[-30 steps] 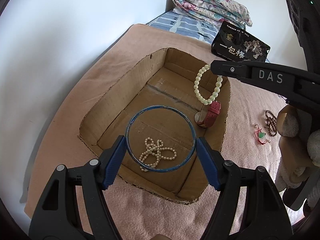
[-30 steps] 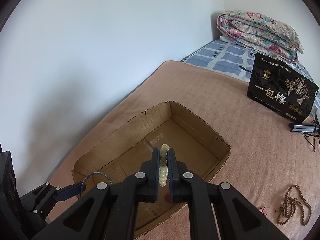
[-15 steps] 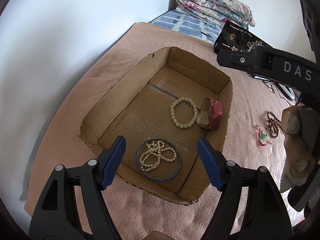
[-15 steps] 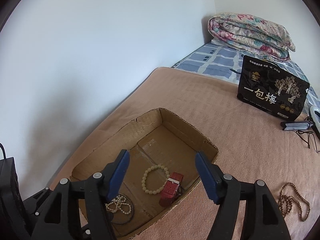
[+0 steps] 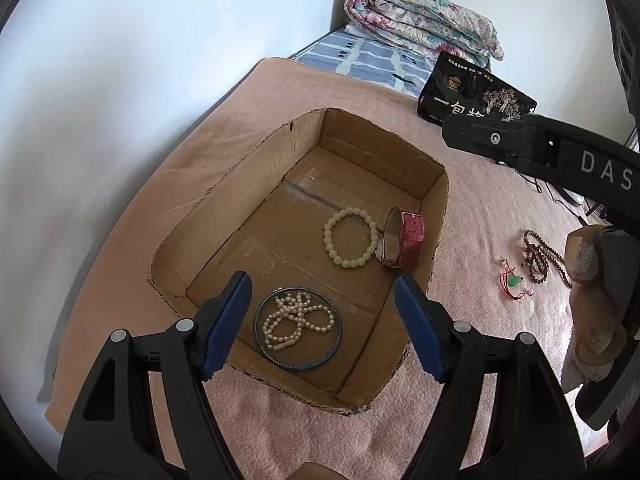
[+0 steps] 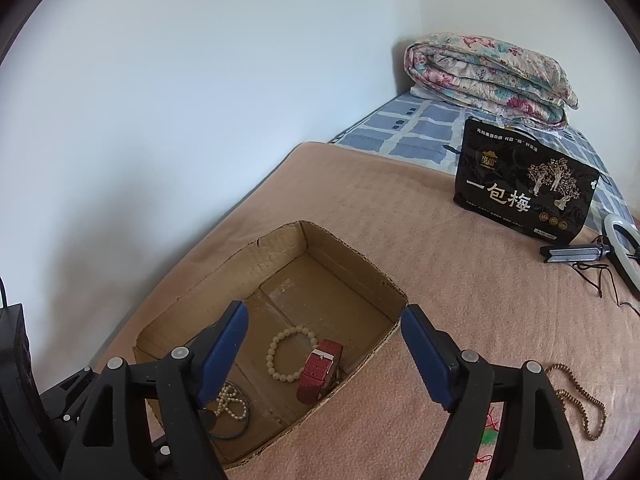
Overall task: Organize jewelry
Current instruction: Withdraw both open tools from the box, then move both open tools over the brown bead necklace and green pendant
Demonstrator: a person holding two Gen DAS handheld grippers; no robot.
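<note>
1. Cardboard is what the tray-like box [image 5: 248,196] is made of, and it is sitting on the pink blanket [image 5: 480,216] with four pieces already lying on its floor: a blue bangle [image 5: 298,334] ringing a coil of pearl necklace [image 5: 298,320] at the near end, and a cream bead bracelet [image 5: 351,237] touching a red-strapped watch [image 5: 404,238] further along
2. Both tools are hanging empty over the box: the left gripper [image 5: 323,322] is standing with its blue pads spread wide above the bangle, and the right gripper [image 6: 322,354] is likewise gaping, with nothing between its pads, above the bracelet and watch
3. Two pieces are still waiting outside the box, on the blanket off its right-hand wall: a brown bead strand [image 5: 540,254] and, just beside it and closer to the box, a small green pendant on red cord [image 5: 513,281]
4. From the right wrist view the brown strand [image 6: 576,396] is trailing just off the right gripper's right-hand finger, its loop running roughly along the line of the fingers, while the red cord [image 6: 490,426] is lying almost under that finger
5. Judging by that, the right gripper is the nearer one, needing a short swing to its right and downward, whereas the left would be reaching across the whole box
</note>
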